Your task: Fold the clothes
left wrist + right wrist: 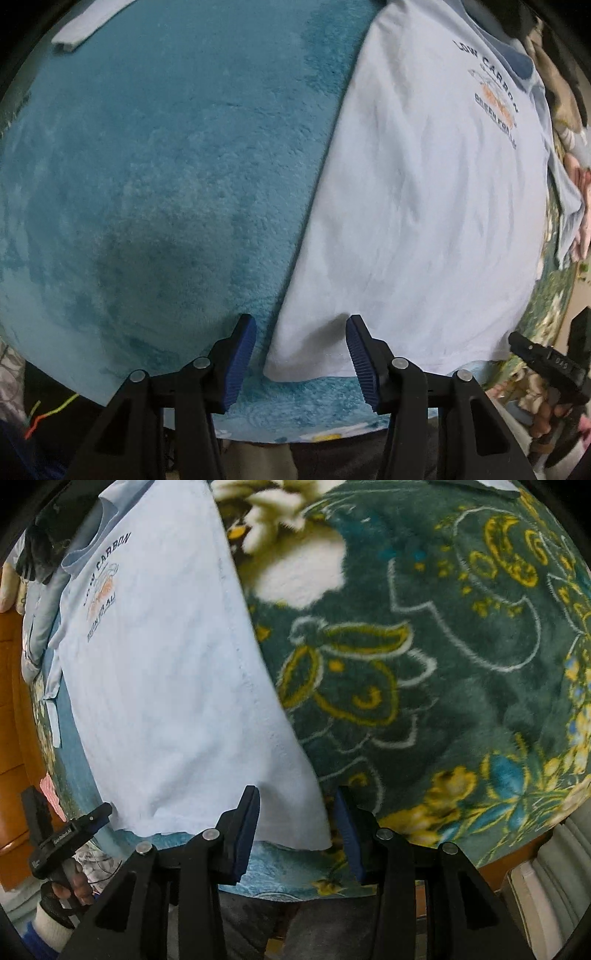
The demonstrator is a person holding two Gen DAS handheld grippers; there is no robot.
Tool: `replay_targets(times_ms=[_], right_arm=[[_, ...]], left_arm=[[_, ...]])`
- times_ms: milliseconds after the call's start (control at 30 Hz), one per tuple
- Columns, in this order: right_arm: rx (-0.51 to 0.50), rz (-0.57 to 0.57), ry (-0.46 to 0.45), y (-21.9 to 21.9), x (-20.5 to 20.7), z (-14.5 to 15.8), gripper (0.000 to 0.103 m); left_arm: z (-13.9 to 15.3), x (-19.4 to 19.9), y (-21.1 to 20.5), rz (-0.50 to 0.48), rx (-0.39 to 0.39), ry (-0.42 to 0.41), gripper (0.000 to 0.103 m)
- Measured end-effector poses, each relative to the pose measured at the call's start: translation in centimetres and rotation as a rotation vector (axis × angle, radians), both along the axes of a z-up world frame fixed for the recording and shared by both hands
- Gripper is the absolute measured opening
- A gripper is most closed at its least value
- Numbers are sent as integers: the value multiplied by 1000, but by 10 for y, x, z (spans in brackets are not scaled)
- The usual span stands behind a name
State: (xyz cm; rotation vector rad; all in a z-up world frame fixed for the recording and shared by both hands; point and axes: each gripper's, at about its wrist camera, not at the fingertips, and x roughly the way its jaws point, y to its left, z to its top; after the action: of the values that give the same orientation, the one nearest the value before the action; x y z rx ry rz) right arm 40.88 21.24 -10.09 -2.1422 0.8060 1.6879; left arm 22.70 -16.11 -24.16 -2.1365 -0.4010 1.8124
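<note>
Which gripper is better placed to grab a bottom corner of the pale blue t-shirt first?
Left, marginally. The left gripper is open with the t-shirt corner squarely between its fingers. The right gripper is open too, but its corner sits off toward one finger.

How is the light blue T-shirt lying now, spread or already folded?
Partly folded: the T-shirt lies flat as a narrow strip with straight side edges, print up.

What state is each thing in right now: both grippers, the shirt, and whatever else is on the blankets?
Left gripper: open, straddling the shirt's near left hem corner.
Right gripper: open, straddling the near right hem corner.
T-shirt: flat, print up, sides folded in.
Folded garment: folded, lying at far left on the teal blanket.
</note>
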Motion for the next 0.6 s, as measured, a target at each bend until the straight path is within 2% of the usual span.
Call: replay_targets(times_ms=[100,167,233,267,300,400,600], right_arm=[[5,4,-13,-5,0,-6,28],[5,7,-19,-6,0,-7,16],[-12,12,-10,-8,-1,-5,8],[-21,14,-6,-8,-1,-4,7],[-21,28,-2,-10,-2,-3,7],[-16,37,6,-11,-5,2,6],[9,76,12,-14,-8,11,4]], left_arm=[[3,6,3,-2,-32,33,52],[5,10,5,-6,-71,56,41],[6,13,4,2,-90,67,27],[8,15,1,19,-64,61,21],[9,17,1,21,-58,62,7],[12,22,2,27,-40,64,4],[26,34,-2,64,-84,99,3]])
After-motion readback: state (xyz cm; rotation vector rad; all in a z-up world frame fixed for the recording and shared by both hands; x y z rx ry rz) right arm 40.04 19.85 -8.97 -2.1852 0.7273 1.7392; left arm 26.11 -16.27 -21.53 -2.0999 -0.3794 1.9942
